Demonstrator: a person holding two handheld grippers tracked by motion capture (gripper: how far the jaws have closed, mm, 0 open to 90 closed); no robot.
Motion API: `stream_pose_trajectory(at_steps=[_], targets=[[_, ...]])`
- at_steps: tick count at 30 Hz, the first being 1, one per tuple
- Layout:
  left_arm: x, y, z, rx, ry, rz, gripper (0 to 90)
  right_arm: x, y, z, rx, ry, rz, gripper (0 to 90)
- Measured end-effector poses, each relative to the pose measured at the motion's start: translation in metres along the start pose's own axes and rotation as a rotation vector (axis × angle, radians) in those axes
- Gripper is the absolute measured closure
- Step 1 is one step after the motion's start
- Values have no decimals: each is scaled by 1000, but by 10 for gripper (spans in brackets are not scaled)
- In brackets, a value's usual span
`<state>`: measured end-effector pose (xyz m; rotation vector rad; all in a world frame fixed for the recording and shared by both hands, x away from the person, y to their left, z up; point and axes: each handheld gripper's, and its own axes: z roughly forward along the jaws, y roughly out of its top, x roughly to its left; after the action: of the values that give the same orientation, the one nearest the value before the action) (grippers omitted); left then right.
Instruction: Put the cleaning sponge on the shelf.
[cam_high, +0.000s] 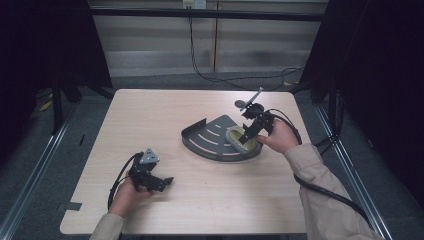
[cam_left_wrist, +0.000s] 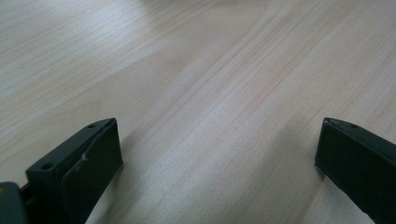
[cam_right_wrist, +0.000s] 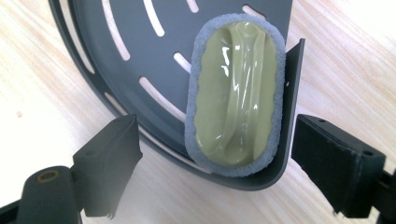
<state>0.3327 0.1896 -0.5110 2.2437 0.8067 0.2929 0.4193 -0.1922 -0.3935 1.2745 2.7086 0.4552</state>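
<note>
The right gripper (cam_right_wrist: 212, 154) hangs with its two blocky matte-black jaws spread wide and grasping nothing, one on each side of the near end of an oval scrubbing pad (cam_right_wrist: 236, 95). The pad has a glossy olive-green plastic top with a raised ridge moulded down its length, and a fuzzy grey-blue foam border runs round its edge. It lies flat in a corner of a dark grey shelf tray (cam_right_wrist: 140, 42), a smooth quarter-round piece with a low upright rim and curved slots cut through its floor; pale wood shows through the slots. In the high view the right gripper (cam_high: 248, 136) sits over the pad (cam_high: 240, 137) at the tray's (cam_high: 210, 140) right end, right of the table's centre, and a thick black cable trails back along the person's beige sleeve (cam_high: 325, 200).

The left gripper (cam_left_wrist: 217, 154) is also released, its flat black jaws wide apart above bare tabletop. The high view places the left gripper (cam_high: 167, 181) near the front left, well apart from the tray. The table (cam_high: 150, 115) is light wood-grain laminate with rounded corners.
</note>
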Motion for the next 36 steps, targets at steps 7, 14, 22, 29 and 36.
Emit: stream_pose_trajectory(at_steps=[7,14,22,29,36], targets=[[0,0,0,5,0,6,0,3,-9,-5,-16,18,-18,149],[0,0,0,3,0,4,0,6,-18,-11,-34,30,-27,149],[0,0,0,4,0,5,0,10,-32,-17,-51,44,-38,149],[0,0,0,5,0,6,0,12,-48,-19,-54,47,-43,149],[0,0,0,4,0,5,0,15,-64,-18,-56,54,-56,149]])
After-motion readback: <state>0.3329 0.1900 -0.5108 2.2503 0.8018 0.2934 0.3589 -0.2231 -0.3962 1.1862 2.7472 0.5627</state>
